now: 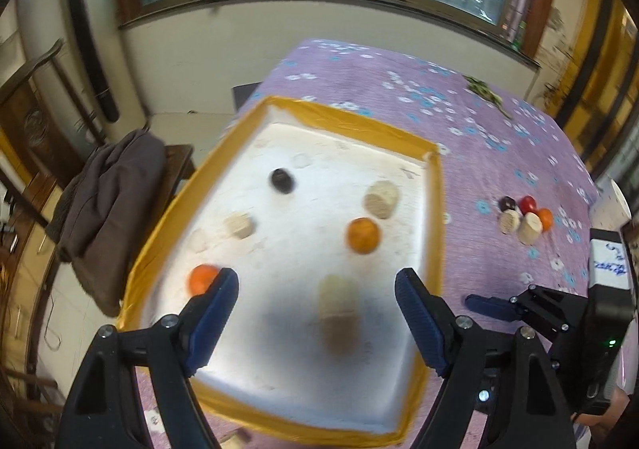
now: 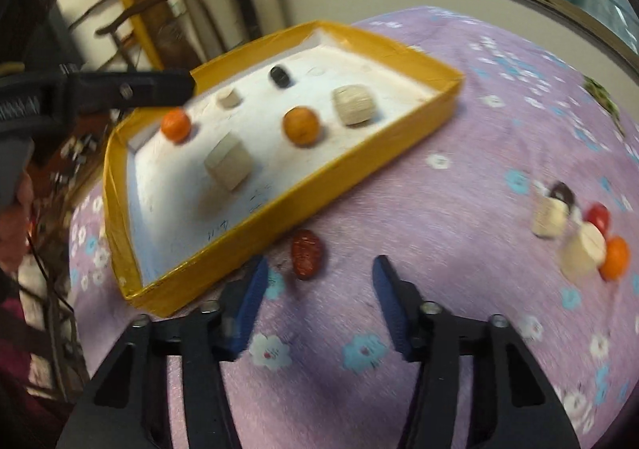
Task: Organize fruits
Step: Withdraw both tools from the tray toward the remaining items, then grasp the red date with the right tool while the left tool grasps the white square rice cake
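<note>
My right gripper [image 2: 317,283], jaws spread and empty, approaches the red date [image 2: 306,254] at lower centre, beside the yellow tray [image 2: 255,215]; my left gripper [image 1: 317,299] hangs agape over it; next I must straddle and pinch.

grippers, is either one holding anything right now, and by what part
Nothing is held. The left gripper is open above the yellow-rimmed white tray; the right gripper is open over the purple flowered cloth, near the wrinkled dark red date.
</note>
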`<state>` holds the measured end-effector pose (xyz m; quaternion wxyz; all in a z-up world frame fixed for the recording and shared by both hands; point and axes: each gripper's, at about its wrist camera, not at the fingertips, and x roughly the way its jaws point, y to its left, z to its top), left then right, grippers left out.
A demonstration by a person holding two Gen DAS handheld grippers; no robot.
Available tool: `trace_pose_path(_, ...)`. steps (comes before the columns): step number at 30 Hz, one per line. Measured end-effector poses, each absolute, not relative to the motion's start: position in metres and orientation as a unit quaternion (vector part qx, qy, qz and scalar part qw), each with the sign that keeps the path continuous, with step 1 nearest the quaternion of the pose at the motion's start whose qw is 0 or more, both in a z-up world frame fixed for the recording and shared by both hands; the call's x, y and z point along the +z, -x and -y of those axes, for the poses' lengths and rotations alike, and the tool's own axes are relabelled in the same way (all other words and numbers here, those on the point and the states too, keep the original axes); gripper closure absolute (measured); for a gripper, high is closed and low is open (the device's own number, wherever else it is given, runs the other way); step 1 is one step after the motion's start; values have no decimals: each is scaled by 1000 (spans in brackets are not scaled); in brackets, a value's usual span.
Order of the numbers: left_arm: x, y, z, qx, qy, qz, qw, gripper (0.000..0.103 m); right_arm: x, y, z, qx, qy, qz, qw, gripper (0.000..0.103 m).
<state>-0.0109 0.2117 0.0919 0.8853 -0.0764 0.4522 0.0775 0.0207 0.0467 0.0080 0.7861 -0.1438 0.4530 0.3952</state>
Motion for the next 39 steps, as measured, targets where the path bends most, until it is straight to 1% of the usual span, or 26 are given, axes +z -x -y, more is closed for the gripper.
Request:
trace_pose_path(2, 90, 13, -219, 83, 85, -454, 883, 20, 6, -20, -54, 403, 151, -450, 783, 61)
trace_pose_path(5, 88, 14, -222, 84, 93, -455, 882, 20, 1, -20, -61, 407, 164, -453, 776, 78)
trace_pose_path(7, 88, 13, -221, 79, 95, -455, 882, 20, 1, -22, -59, 408, 166, -451, 776, 84)
trace_pose_path(10, 91, 9, -214, 66, 91, -453, 884, 20, 3, -22, -52, 389, 157, -455, 785, 85)
trace_pose_path(13, 93, -1, -195, 34, 81, -453, 887, 20, 10, -21, -27, 363, 127, -459, 801, 85)
trace_pose_path(18, 92, -26, -140, -35, 37, -459, 887, 20, 18, -22, 43, 279, 91, -466, 835, 84)
trace_pose_path(25, 62, -81, -48, -114, -20, -482, 868, 20, 19, -16, 111, 205, 42, -474, 855, 84)
trace_pose_path(32, 37, -116, -14, -148, -29, -500, 853, 21, 12, -11, 138, 189, 8, -484, 854, 84)
trace_pose_path(34, 32, -121, -13, -143, -35, -504, 851, 25, 12, -11, 139, 190, 7, -485, 854, 84)
trace_pose_path(36, 26, -129, -13, -148, -25, -510, 847, 38, 12, -11, 140, 194, 4, -485, 853, 84)
trace_pose_path(39, 19, -136, -14, -158, -11, -516, 842, 50, 11, -11, 141, 199, 1, -485, 852, 84)
